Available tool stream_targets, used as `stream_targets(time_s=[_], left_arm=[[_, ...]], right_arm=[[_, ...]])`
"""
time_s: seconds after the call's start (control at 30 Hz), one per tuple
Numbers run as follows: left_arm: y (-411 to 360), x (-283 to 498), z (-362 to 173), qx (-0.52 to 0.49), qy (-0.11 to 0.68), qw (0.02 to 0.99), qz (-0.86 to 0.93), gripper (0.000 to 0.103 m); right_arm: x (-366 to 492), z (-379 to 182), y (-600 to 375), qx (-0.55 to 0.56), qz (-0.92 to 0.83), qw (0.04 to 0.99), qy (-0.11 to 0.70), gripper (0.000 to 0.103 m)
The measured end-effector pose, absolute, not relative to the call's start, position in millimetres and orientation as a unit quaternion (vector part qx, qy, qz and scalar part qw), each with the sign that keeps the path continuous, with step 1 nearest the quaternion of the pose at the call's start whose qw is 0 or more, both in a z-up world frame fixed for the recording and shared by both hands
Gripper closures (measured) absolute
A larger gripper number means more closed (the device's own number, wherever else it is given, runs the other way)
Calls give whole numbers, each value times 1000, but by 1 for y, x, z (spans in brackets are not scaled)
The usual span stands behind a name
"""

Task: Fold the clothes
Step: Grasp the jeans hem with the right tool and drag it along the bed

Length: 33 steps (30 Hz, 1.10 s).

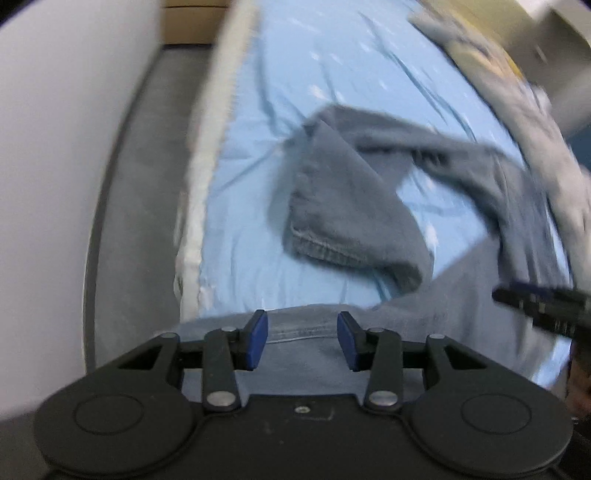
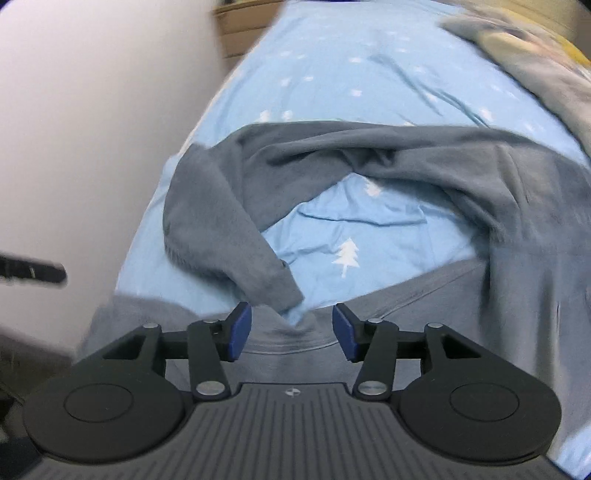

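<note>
A grey-blue sweatshirt (image 1: 332, 206) lies rumpled on the light blue sheet (image 1: 314, 74). One sleeve is folded across, its cuff (image 1: 317, 247) towards me. My left gripper (image 1: 303, 339) hangs open over the garment's near hem, with nothing between its blue pads. In the right wrist view the sweatshirt (image 2: 406, 155) arches around a bare patch of tree-printed sheet (image 2: 351, 236). A sleeve end (image 2: 273, 284) lies just beyond my right gripper (image 2: 291, 334), which is open and empty above the fabric. Each gripper appears blurred at the edge of the other's view: the right gripper (image 1: 535, 299), the left gripper (image 2: 33, 273).
The bed's white side edge (image 1: 207, 166) drops to a grey floor (image 1: 140, 184) beside a white wall (image 1: 55, 147). A crumpled grey and yellow blanket (image 2: 535, 55) is heaped at the bed's far right. A cardboard box (image 1: 192, 22) stands beyond the bed.
</note>
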State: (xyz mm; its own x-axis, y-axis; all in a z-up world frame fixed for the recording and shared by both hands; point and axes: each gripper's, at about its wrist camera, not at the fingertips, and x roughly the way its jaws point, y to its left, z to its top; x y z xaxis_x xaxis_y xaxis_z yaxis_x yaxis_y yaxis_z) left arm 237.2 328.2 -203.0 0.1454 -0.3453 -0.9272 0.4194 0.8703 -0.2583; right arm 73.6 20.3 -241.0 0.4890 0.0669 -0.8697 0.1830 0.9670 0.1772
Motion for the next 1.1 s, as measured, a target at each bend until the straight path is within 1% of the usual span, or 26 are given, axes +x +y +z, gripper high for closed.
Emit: stream_targets(time_s=[0.07, 0.1, 0.13, 0.2, 0.4, 0.47, 0.53, 0.67, 0.7, 0.73, 0.77, 0.83, 0.87, 0.9, 0.93, 1.1], left_arm=[[327, 249, -205, 55, 608, 741, -280, 64], [325, 254, -206, 64, 611, 735, -288, 61], [323, 260, -208, 70, 612, 732, -292, 59], [317, 271, -213, 83, 612, 726, -302, 58], [295, 302, -242, 100, 622, 713, -307, 57], [287, 312, -248, 108, 621, 711, -310, 55], [280, 322, -255, 107, 616, 710, -325, 48], [259, 341, -279, 130, 613, 686, -370, 47], [254, 346, -284, 137, 613, 679, -380, 47], [250, 352, -290, 141, 614, 672, -389, 47], [247, 358, -294, 142, 615, 667, -396, 47], [242, 370, -302, 146, 623, 647, -414, 47], [241, 375, -305, 146, 627, 634, -429, 47], [240, 378, -307, 146, 628, 619, -448, 47], [239, 381, -308, 150, 629, 604, -466, 47], [243, 389, -316, 166, 637, 542, -523, 46]], right_arm=[[72, -241, 30, 174, -62, 848, 496, 49], [71, -242, 35, 192, -71, 847, 491, 44], [70, -243, 39, 204, -81, 846, 485, 36], [72, -251, 49, 200, -90, 852, 475, 30], [95, -294, 63, 70, -63, 873, 478, 31], [105, -303, 62, 29, -54, 874, 482, 30], [116, -308, 64, -7, -31, 875, 484, 30], [136, -323, 79, -61, 25, 862, 503, 31], [140, -327, 82, -66, 22, 855, 515, 41], [143, -329, 85, -66, 7, 849, 525, 61], [144, -326, 88, -57, -20, 846, 529, 65], [141, -311, 90, 0, -63, 852, 519, 74], [139, -305, 91, 28, -83, 852, 515, 77], [137, -299, 94, 49, -105, 849, 516, 82], [135, -293, 99, 65, -125, 844, 517, 84], [117, -255, 138, 164, -188, 828, 503, 87]])
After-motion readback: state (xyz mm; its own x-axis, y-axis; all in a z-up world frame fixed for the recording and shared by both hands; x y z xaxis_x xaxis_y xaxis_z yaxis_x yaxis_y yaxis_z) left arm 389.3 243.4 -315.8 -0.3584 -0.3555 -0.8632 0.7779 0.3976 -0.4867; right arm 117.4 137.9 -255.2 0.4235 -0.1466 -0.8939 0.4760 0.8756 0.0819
